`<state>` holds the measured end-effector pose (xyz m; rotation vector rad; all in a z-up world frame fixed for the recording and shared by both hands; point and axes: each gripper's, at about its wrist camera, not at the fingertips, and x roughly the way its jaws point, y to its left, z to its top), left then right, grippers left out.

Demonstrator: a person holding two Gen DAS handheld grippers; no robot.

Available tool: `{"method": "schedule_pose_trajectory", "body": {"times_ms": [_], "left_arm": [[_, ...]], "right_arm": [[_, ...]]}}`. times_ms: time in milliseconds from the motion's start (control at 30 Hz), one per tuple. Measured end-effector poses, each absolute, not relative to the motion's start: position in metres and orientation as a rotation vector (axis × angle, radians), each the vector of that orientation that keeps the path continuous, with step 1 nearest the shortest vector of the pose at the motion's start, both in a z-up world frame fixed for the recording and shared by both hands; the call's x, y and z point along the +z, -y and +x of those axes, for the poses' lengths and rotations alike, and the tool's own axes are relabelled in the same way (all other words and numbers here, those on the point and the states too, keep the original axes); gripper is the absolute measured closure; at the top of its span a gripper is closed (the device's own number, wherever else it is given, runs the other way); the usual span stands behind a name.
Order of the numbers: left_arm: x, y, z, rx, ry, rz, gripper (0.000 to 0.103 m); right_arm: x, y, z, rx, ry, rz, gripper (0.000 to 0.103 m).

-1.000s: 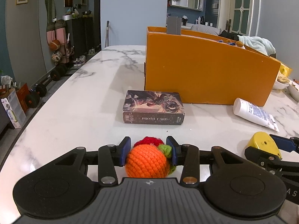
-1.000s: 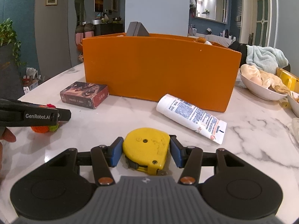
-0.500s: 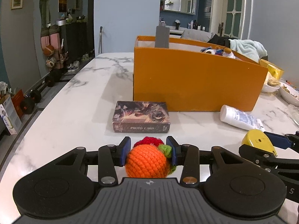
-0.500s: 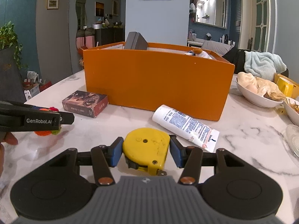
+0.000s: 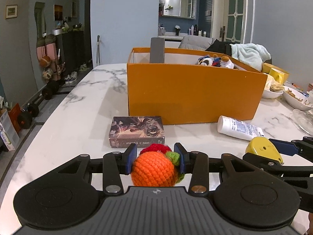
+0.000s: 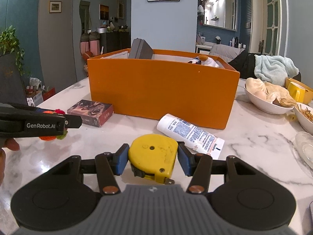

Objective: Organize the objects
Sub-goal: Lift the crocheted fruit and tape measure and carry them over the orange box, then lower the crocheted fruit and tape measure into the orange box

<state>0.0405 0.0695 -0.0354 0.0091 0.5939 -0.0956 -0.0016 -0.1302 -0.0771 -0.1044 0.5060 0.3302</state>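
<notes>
My left gripper (image 5: 155, 157) is shut on an orange crochet fruit (image 5: 153, 169) with red and green bits, held above the marble table (image 5: 78, 117). My right gripper (image 6: 153, 157) is shut on a yellow tape measure (image 6: 153, 153), also off the tabletop. In the left wrist view the tape measure (image 5: 262, 150) shows at the right; in the right wrist view the left gripper (image 6: 74, 122) shows at the left with the crochet fruit (image 6: 49, 138). Ahead stands an open orange box (image 5: 195, 90), also seen as the orange box (image 6: 162, 88), with a grey case and plush toys inside.
A dark photo card box (image 5: 136, 132) and a white tube (image 5: 237, 130) lie in front of the orange box. White bowls of food (image 6: 268, 99), a yellow mug (image 6: 297, 93) and a glass dish (image 6: 305, 146) crowd the right side. The table's left edge drops to the floor.
Both grippers have risen with their objects, so the box's inside now shows. The left gripper's view has shifted, bringing the orange box more to the centre. Both grips are unchanged.
</notes>
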Motion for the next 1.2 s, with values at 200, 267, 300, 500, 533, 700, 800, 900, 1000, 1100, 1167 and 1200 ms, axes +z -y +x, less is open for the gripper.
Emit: {"method": "schedule_pose_trajectory", "body": {"times_ms": [200,267,300,500,533,700,800,900,1000,1100,1167,1200], "left_arm": [[-0.027,-0.067,0.038,-0.109,-0.575,0.020,0.054],[-0.023,-0.066,0.038,-0.114,-0.565,0.022,0.054],[-0.021,-0.066,0.038,-0.116,-0.561,0.021,0.054],[-0.003,-0.060,0.044,-0.131,-0.518,0.038,0.054],[0.002,-0.059,0.047,-0.134,-0.505,0.043,0.054],[0.027,-0.054,0.068,-0.162,-0.464,0.025,0.054],[0.046,-0.054,0.088,-0.174,-0.439,0.006,0.054],[0.061,-0.053,0.114,-0.175,-0.424,-0.001,0.054],[0.072,-0.054,0.142,-0.173,-0.431,-0.009,0.054],[0.073,-0.056,0.172,-0.169,-0.462,-0.025,0.054],[0.071,-0.057,0.187,-0.155,-0.481,-0.024,0.054],[0.069,-0.057,0.193,-0.148,-0.489,-0.019,0.054]], "right_arm": [[-0.068,0.136,-0.003,0.331,-0.498,-0.088,0.047],[-0.062,0.138,-0.003,0.332,-0.487,-0.084,0.047],[-0.059,0.139,-0.004,0.332,-0.482,-0.082,0.047],[-0.034,0.147,-0.005,0.337,-0.437,-0.068,0.047],[-0.029,0.148,-0.004,0.339,-0.427,-0.070,0.047],[0.002,0.152,0.007,0.348,-0.374,-0.058,0.047],[0.023,0.156,0.020,0.360,-0.344,-0.042,0.047],[0.047,0.160,0.042,0.407,-0.342,0.022,0.047],[0.067,0.154,0.067,0.416,-0.320,0.002,0.047],[0.078,0.148,0.098,0.421,-0.331,-0.006,0.047],[0.079,0.146,0.120,0.422,-0.353,-0.002,0.047],[0.078,0.144,0.131,0.419,-0.365,0.000,0.047]]}}
